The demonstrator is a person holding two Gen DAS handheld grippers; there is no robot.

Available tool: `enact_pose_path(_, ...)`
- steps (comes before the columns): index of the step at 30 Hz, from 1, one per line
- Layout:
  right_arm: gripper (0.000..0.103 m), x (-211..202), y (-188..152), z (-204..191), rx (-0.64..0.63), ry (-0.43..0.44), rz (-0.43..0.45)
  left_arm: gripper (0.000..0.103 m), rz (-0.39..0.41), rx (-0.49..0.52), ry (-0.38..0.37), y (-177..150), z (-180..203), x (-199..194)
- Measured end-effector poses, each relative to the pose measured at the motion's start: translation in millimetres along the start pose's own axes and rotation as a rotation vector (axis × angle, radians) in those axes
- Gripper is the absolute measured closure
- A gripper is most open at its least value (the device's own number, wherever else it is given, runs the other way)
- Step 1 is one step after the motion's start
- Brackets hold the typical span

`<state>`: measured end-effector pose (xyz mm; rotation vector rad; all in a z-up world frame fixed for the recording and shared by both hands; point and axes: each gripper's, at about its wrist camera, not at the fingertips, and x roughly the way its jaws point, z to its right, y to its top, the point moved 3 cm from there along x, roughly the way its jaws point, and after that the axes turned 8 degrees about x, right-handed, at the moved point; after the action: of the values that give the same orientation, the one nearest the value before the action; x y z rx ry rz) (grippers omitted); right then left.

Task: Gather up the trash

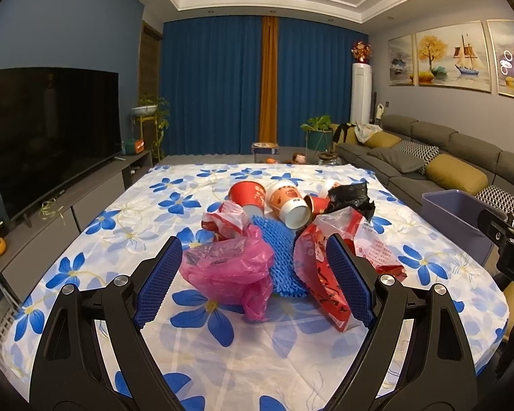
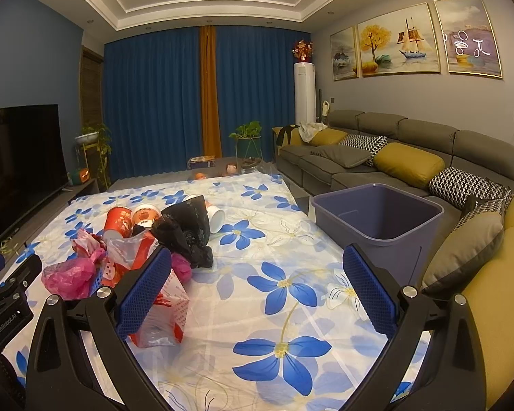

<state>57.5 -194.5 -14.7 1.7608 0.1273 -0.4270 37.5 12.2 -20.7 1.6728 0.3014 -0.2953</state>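
Pink crumpled plastic bag [image 1: 228, 267] tops the trash heap on my flowered blue-and-white tablecloth [image 2: 291, 308].
My left gripper [image 1: 257, 274] and right gripper [image 2: 257, 294] both stand spread, pinching nothing; the blue foam net [image 1: 281, 260] lies half buried, paper cups [image 1: 288, 205] partly hidden behind a black bag [image 2: 185, 233], purple plastic bin [image 2: 377, 219] beside the table.

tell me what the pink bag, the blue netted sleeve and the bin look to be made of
Pink bag: thin plastic film, glossy and translucent, crumpled into soft folds.
Blue netted sleeve: probably foam mesh, matte, with an open diamond lattice.
Bin: looks like rigid moulded plastic, smooth grey-purple walls with a rolled rim.
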Motion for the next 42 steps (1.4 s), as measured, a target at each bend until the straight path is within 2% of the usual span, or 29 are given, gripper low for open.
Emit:
enact_pose_path(6,0.006,1,-1,0,-0.008,-0.001,0.002,0.019,0.038,0.012,0.004,2,3,-5)
enact_pose_path(13,0.006,2,-3,-2,-0.014,0.008,0.0,0.019,0.034,0.004,-0.023,2,2,-6)
enact_pose_path(16,0.01,5,-5,-4,-0.016,0.017,-0.007,0.019,0.031,-0.018,-0.033,1,-4,-5)
enact_pose_path(23,0.012,13,-16,-20,-0.043,0.075,-0.044,0.019,0.036,-0.001,-0.015,-6,-15,-1)
enact_pose_path(27,0.026,22,-28,-37,-0.073,0.128,-0.093,0.019,0.033,-0.019,0.013,-11,-28,3)
enact_pose_path(35,0.038,50,-49,-61,-0.104,0.2,-0.2,0.029,0.024,-0.036,0.03,-18,-47,8)
enact_pose_path(42,0.047,56,-55,-70,-0.125,0.232,-0.231,0.041,-0.006,-0.04,0.005,-23,-50,20)
